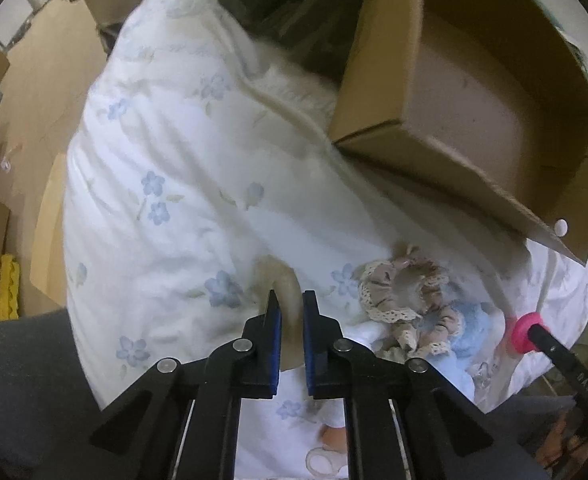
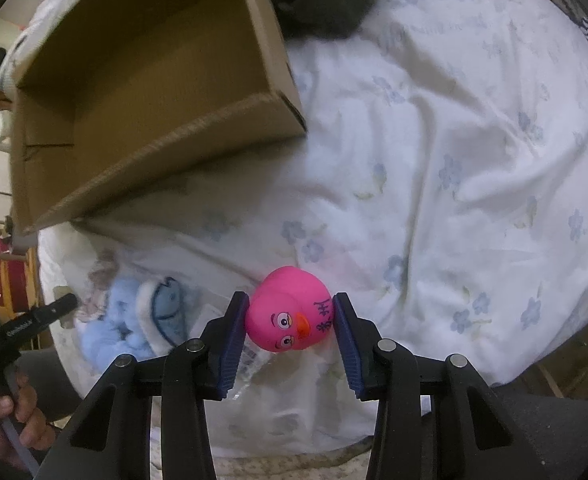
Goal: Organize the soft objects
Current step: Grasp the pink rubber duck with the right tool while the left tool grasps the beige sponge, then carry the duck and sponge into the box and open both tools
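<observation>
Pink duck [image 2: 290, 314] on floral white duvet [image 2: 433, 152], cardboard box [image 2: 142, 80] nearby

Rubber duck [image 2: 290, 314] was pink, orange-beaked; quilt [image 2: 433, 140] white with blue flowers; cardboard box [image 2: 166, 152] brown; plush toy [image 2: 134, 320] pale blue.

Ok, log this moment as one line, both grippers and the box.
left hand-held gripper: shut on beige ring | right hand-held gripper: shut on pink duck | cardboard box: empty, on bedding
</observation>
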Tool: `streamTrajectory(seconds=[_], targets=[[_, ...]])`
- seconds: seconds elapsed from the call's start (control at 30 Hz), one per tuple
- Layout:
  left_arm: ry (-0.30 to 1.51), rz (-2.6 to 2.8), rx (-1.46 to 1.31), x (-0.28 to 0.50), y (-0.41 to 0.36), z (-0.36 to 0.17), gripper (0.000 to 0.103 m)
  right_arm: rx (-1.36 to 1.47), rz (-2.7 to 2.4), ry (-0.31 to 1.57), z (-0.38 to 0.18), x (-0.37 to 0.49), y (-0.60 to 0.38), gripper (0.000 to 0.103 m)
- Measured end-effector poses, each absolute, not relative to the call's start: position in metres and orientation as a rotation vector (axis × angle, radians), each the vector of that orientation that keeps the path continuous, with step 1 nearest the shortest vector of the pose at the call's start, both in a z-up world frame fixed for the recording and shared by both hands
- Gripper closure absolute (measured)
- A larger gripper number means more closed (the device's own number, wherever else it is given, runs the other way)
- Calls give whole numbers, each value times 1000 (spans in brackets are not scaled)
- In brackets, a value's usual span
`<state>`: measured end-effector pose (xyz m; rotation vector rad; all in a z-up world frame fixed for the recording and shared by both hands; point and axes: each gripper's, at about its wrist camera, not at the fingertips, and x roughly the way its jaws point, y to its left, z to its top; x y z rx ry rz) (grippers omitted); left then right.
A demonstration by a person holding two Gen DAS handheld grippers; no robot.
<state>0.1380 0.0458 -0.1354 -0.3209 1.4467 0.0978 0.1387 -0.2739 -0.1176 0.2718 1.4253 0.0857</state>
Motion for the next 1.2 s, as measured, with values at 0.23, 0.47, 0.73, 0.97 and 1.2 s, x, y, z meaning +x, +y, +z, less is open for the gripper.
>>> streamTrajectory(seconds=[0.23,0.47,0.73,0.97,1.2], targets=[[1394,101,-293,127,40,-110,95,295,182,1342,-97,136,-263,58],[1301,107,-225,121,29,-82,95,289,237,1287,-79,133,-252,58],[1166,73,-188,126,22,-27,94,291,315,1164,-36,136,-239,58],[1083,19,-151,154,10,11,94,272,363,1123,-9,164,-231,58],[1037,-6,-109,195,-3,25,94,230,372,1084,6,204,-229,58]])
